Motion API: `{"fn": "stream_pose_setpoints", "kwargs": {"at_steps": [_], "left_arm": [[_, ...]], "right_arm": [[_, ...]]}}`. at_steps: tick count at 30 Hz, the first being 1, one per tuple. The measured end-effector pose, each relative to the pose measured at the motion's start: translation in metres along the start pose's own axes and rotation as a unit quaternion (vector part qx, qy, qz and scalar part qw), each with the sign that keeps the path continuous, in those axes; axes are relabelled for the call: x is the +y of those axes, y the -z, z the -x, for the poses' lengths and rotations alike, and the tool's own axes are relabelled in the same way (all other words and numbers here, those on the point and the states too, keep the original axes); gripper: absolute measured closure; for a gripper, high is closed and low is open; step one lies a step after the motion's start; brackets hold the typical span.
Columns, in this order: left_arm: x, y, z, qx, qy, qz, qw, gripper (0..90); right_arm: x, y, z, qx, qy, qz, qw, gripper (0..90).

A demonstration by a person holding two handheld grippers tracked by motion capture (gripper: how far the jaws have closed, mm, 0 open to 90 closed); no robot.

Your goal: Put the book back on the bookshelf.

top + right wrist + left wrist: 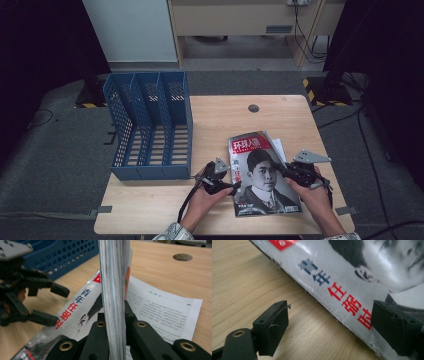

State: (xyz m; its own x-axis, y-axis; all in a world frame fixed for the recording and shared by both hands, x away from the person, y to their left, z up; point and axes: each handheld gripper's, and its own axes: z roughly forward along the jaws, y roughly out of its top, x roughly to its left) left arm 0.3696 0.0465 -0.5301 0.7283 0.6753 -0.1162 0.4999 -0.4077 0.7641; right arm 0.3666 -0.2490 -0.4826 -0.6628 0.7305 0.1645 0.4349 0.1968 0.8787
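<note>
The magazine lies at the lower right of the high view on the counter; thin, glossy and floppy, it looks light but apt to slide and sag, so I judge a hold at the stiffer bound edge best. The right tool is pressed together on its right-hand edge, pages upright between the jaws in the right gripper view; the left tool stands spread, one jaw over the cover, one over bare wood, gripping nothing. Farther off, upper left, the blue rack waits.
</note>
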Motion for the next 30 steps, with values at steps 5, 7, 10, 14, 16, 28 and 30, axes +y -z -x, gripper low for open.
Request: {"fn": "stream_pose_setpoints", "kwargs": {"at_steps": [5, 7, 10, 14, 16, 28, 30], "left_arm": [[0.001, -0.002, 0.002, -0.01, -0.001, 0.002, 0.9999, 14.6], [0.001, -0.003, 0.004, -0.021, -0.003, 0.002, 0.9998, 14.5], [0.002, -0.005, 0.006, -0.032, -0.005, 0.001, 0.9995, 14.5], [0.001, -0.009, 0.009, -0.055, -0.001, -0.007, 0.9985, 15.1], [0.001, -0.011, 0.011, -0.059, -0.004, -0.009, 0.9982, 15.2], [0.002, -0.013, 0.012, -0.056, -0.021, -0.016, 0.9981, 14.7], [0.002, -0.013, 0.012, -0.053, -0.024, -0.018, 0.9982, 15.2]], "right_arm": [[0.002, 0.003, 0.001, 0.005, -0.002, 0.009, 0.9999, 87.9], [0.003, 0.003, -0.001, 0.011, -0.004, 0.014, 0.9998, 87.9], [0.004, 0.003, -0.001, 0.02, -0.008, 0.021, 0.9996, 87.9], [0.003, 0.002, -0.001, 0.032, -0.024, 0.025, 0.9989, 87.9], [0.001, 0.0, 0.0, 0.037, -0.031, 0.025, 0.9985, 87.9], [-0.012, -0.011, 0.014, 0.024, -0.066, -0.002, 0.9975, 87.5], [-0.013, -0.012, 0.016, 0.021, -0.07, -0.009, 0.9973, 87.2]]}}
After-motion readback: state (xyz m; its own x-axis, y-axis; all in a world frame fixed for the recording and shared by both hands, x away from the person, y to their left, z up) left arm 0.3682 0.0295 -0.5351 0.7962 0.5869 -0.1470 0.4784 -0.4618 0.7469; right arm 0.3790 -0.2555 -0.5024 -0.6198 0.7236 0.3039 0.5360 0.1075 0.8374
